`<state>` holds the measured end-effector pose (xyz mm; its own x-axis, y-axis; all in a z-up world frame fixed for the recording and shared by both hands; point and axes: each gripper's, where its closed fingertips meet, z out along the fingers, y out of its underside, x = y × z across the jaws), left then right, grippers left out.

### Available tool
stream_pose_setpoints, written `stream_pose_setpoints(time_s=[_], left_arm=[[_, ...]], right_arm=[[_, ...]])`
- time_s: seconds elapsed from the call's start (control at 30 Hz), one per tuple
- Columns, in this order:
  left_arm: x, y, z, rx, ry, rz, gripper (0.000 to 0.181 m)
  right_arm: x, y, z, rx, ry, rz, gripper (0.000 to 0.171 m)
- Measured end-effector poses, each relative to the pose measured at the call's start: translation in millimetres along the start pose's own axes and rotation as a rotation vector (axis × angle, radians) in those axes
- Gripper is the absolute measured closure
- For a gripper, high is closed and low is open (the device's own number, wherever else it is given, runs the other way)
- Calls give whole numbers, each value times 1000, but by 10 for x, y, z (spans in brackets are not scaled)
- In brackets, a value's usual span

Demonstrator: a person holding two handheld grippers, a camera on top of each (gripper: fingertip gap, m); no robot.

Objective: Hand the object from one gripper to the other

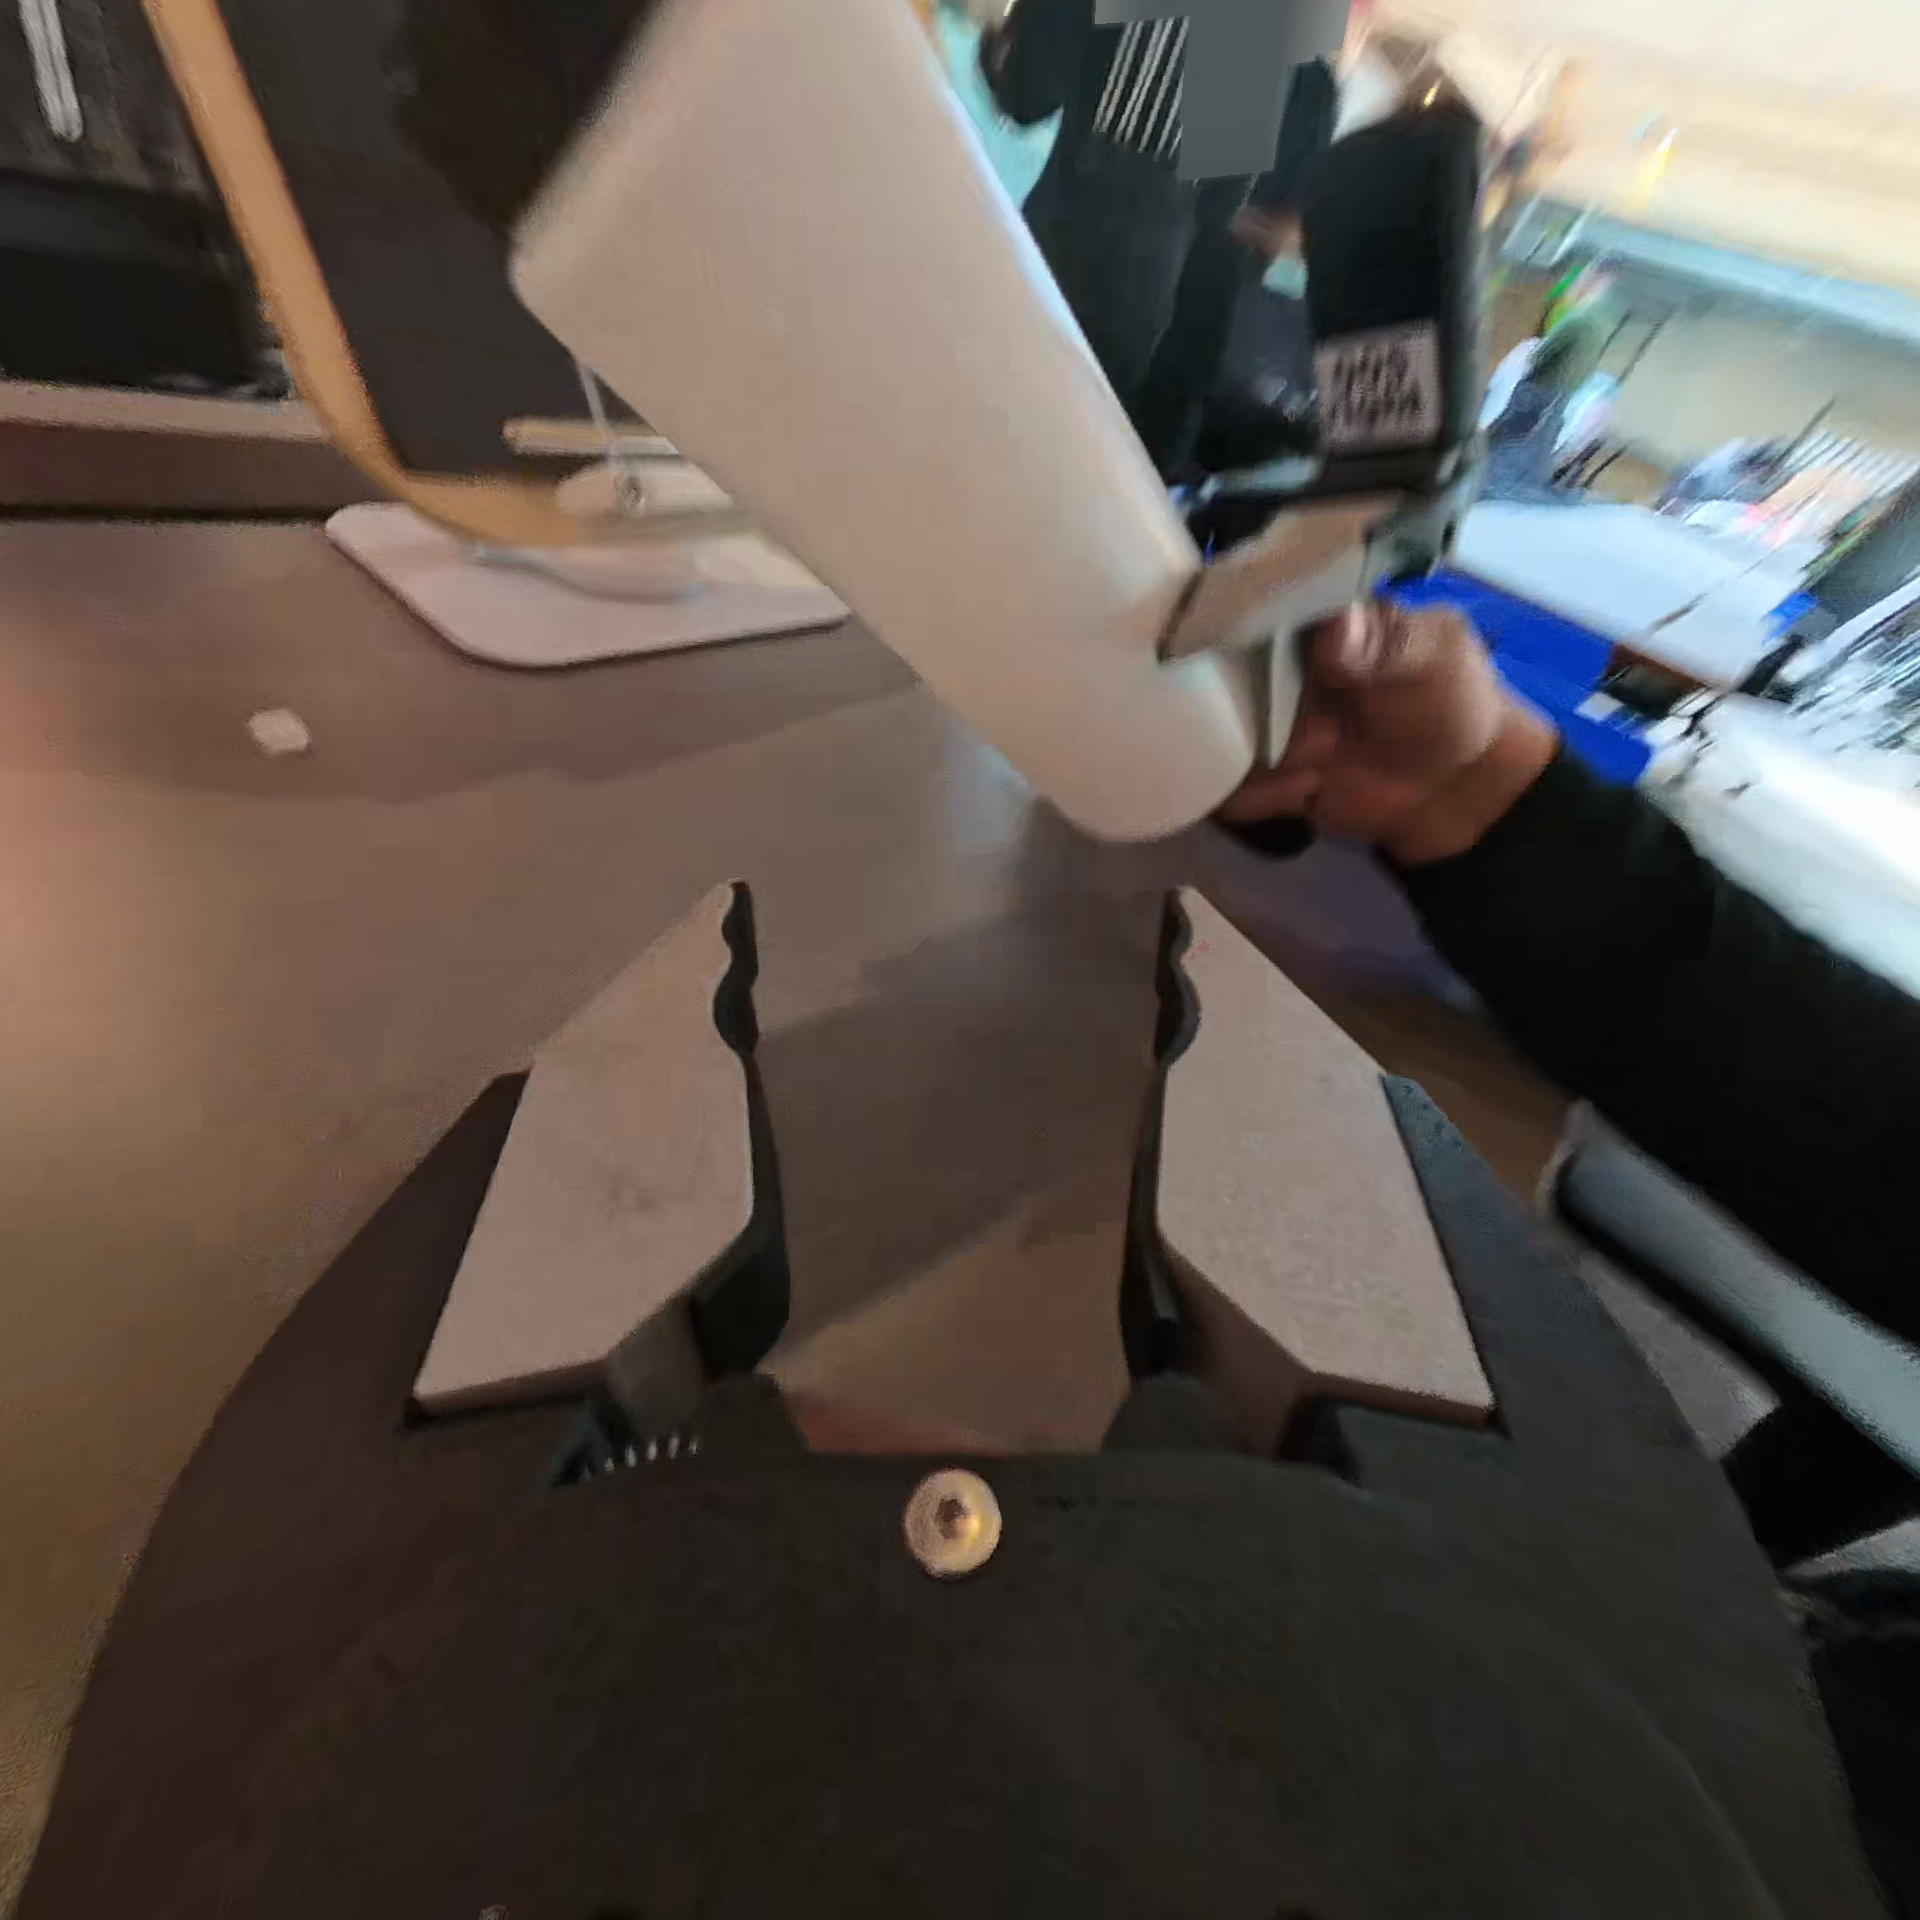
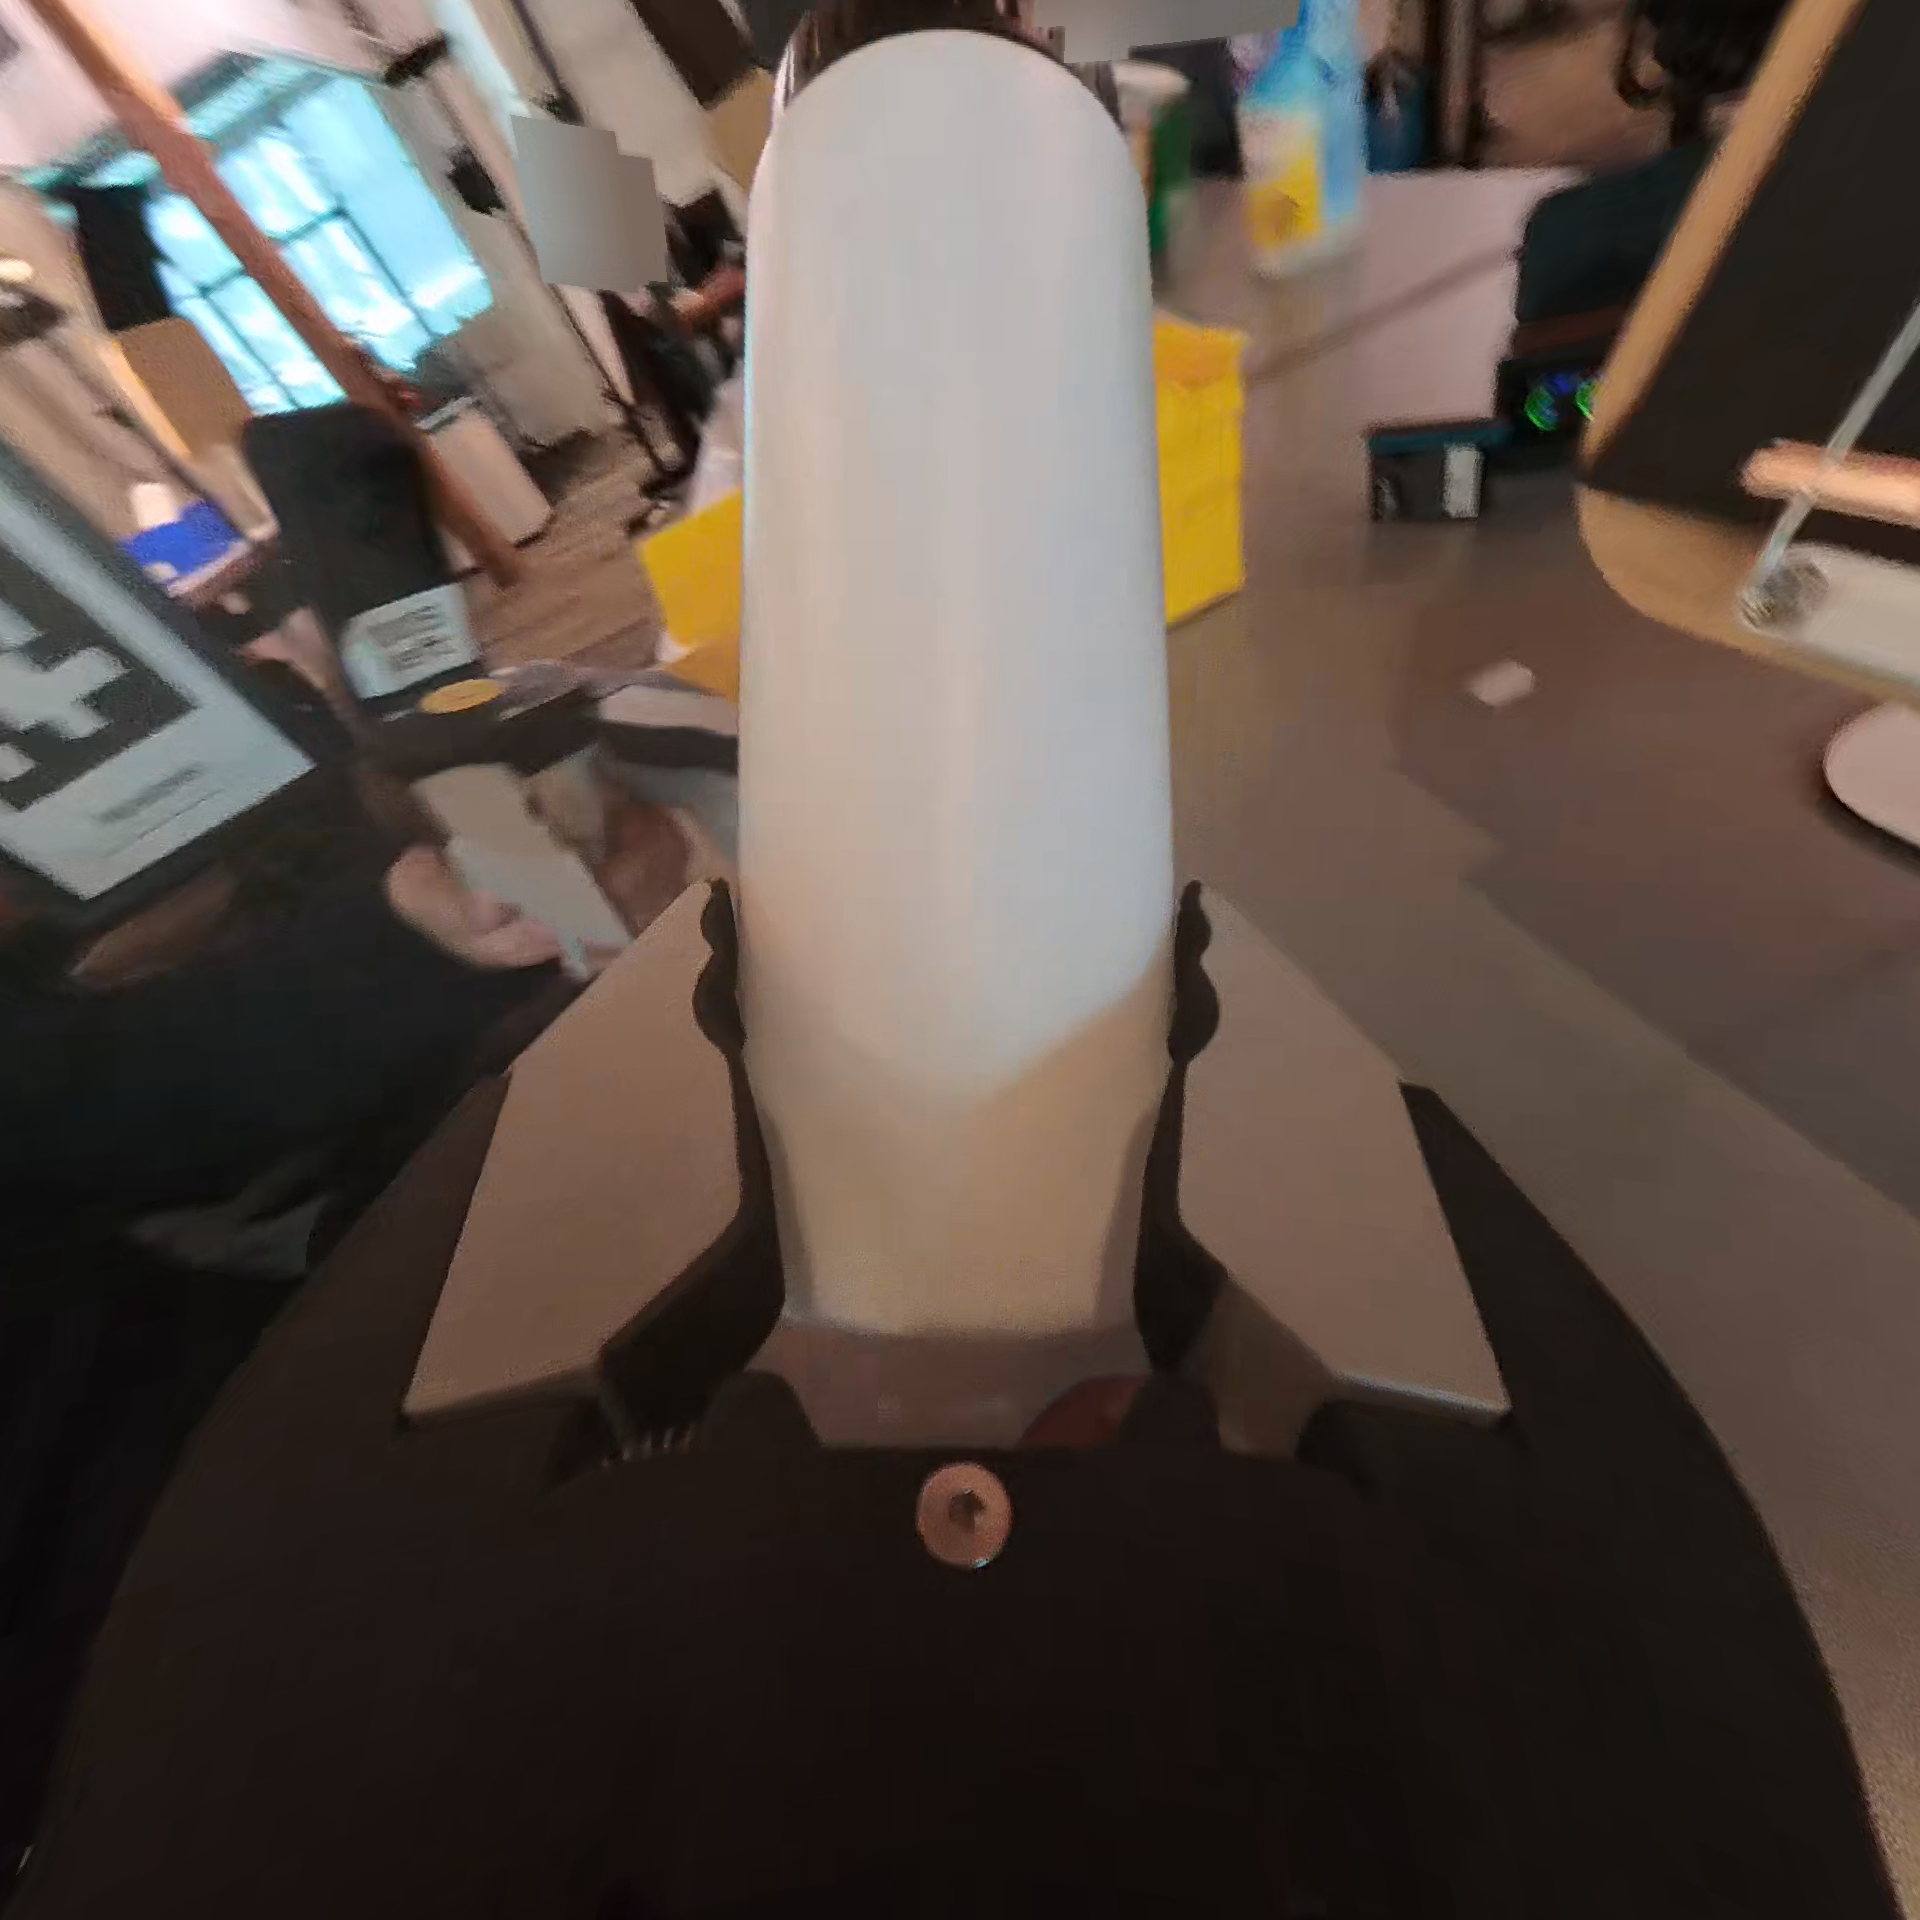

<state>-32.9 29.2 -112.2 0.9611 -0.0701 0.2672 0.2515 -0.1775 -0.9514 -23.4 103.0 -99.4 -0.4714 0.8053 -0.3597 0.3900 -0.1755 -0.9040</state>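
The right gripper (image 2: 956,935) is clamping a smooth white cylindrical bottle (image 2: 951,582) pointing toward 12 o'clock; the left gripper (image 1: 956,925) is gaping empty.

We are holding the left gripper (image 1: 956,935) with its jaws standing apart and nothing between them, fingers pointing toward twelve o'clock. In the left wrist view, our right hand (image 1: 1392,727) is gripping the right gripper's handle at about two o'clock, black sleeve trailing toward four. The right gripper (image 2: 956,935) is clamping its jaws against both sides of the white bottle (image 2: 951,582).
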Motion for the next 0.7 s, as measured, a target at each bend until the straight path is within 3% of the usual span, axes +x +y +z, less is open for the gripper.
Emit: stream_pose_setpoints(time_s=[0.17, 0.3, 0.4, 0.47, 0.53, 0.7], left_arm=[[293, -517, 95, 185, 255, -152, 84], [518, -699, 130, 255, 390, -158, 76], [646, -734, 137, 266, 437, -119, 73], [632, -684, 171, 233, 405, -29, 80], [627, -577, 236, 98, 366, 62, 82], [353, -529, 274, -222, 15, 530, 81]], right_arm=[[-462, -10, -101, 41, -142, -114, 89], [-777, -101, -64, 102, -248, -127, 89], [-884, 49, 76, 44, -255, -163, 89], [-901, 220, 209, -22, -236, -199, 89], [-859, 347, 309, -71, -209, -215, 88], [-616, 418, 252, -127, -124, -226, 94]])
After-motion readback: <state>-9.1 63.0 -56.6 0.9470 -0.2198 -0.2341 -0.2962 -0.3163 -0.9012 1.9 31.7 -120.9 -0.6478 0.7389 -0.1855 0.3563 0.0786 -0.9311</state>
